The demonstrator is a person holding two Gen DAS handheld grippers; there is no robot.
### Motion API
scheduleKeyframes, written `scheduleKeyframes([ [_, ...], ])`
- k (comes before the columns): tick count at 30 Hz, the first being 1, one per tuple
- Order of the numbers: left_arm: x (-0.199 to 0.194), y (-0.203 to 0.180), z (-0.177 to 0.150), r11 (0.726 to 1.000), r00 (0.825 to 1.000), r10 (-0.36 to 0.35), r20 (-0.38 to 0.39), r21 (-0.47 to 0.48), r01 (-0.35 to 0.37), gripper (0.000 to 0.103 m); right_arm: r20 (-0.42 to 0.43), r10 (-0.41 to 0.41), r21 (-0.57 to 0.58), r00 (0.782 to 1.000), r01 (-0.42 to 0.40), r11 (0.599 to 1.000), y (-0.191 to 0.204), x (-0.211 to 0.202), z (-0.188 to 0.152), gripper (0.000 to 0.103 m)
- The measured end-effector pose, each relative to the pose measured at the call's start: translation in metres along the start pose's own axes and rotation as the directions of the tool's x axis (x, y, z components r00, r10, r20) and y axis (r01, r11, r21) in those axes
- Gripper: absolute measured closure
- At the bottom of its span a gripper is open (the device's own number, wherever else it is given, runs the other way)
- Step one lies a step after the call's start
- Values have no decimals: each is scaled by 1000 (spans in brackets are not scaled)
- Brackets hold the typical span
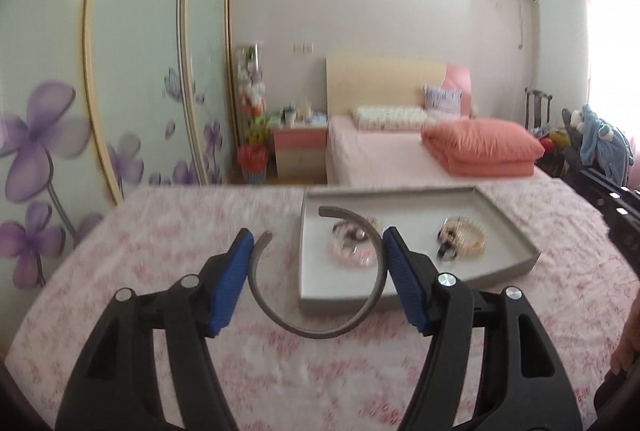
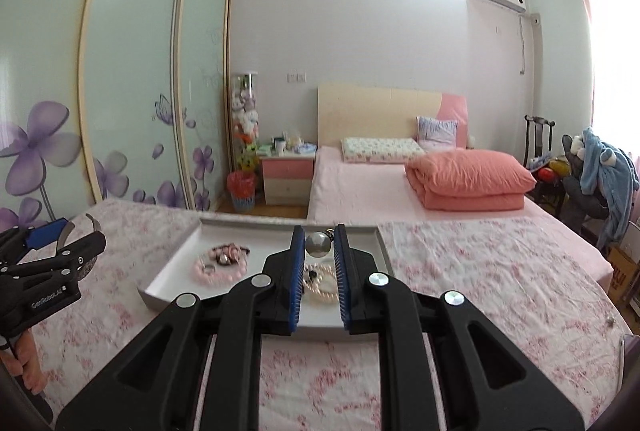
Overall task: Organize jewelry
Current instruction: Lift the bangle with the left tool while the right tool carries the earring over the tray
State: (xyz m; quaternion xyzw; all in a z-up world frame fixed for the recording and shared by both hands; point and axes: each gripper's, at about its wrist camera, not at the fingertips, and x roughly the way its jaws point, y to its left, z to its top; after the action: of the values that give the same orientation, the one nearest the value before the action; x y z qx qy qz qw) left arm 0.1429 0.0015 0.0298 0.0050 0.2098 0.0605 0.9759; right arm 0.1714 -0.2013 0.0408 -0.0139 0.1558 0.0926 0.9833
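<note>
Jewelry in two grips, rest in tray. Left gripper [image 1: 318, 259] clamped across a grey open bangle [image 1: 316, 333], blue pads [image 1: 228, 285] pressing its two sides; bangle's gap faces away from the tool, held above the floral cloth [image 1: 160, 231]. Right gripper [image 2: 319, 251] nearly closed, pads pinching a silver ball pendant [image 2: 319, 245] at the fingertips, clear of the tray. Grey tray [image 1: 516, 231] lies ahead of both tools on the cloth. In it: pink bead bracelet [image 2: 216, 271] with dark pieces and a ring on it, left of right gripper; pearl strand [image 2: 320, 285] directly below its fingers. Person's hand [image 2: 28, 371] under left tool.
</note>
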Motion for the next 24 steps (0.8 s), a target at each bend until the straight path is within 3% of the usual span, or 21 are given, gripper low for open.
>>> scheduleKeyframes([
  [7, -7, -15, 10, 1000, 997, -7, 74, 19, 5, 38, 29, 13, 23, 999, -14, 1000, -2, 7, 4, 87],
  [24, 23, -28, 19, 999, 998, -37, 59, 38, 35, 38, 26, 20, 23, 999, -21, 1000, -3, 27, 10, 87],
])
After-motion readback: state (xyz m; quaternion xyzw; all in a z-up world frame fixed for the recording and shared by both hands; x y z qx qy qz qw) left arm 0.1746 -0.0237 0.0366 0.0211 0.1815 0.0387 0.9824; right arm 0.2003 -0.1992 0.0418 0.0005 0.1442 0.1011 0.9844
